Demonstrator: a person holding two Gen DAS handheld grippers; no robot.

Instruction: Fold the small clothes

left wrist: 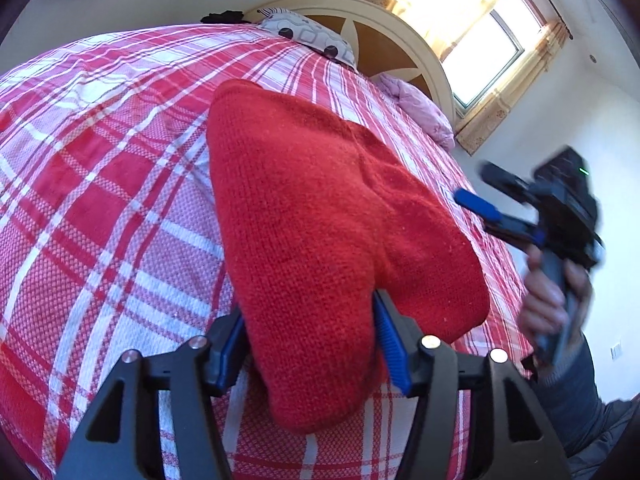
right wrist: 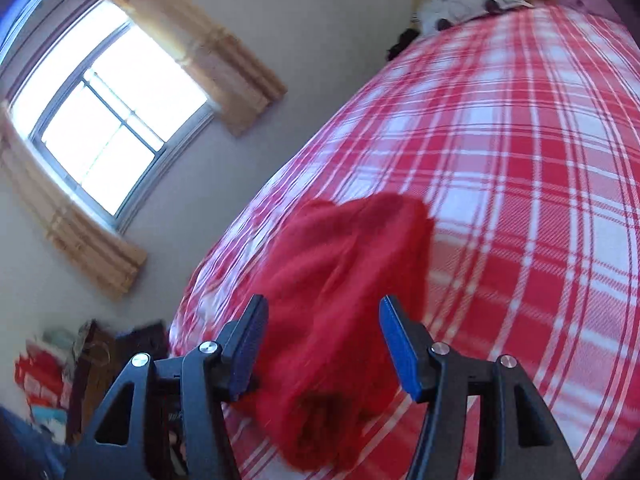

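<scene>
The knit (left wrist: 320, 208) lay bunched near the bed's (left wrist: 100, 184) right edge, one end pinched in my left gripper (left wrist: 310, 344). My right gripper (right wrist: 324, 344) hung open just short of it. I judged I should catch the free end squarely, then pull it flat.

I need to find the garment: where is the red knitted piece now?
The red knitted piece lies on the plaid bed cover, its near end between the left gripper jaws.
</scene>
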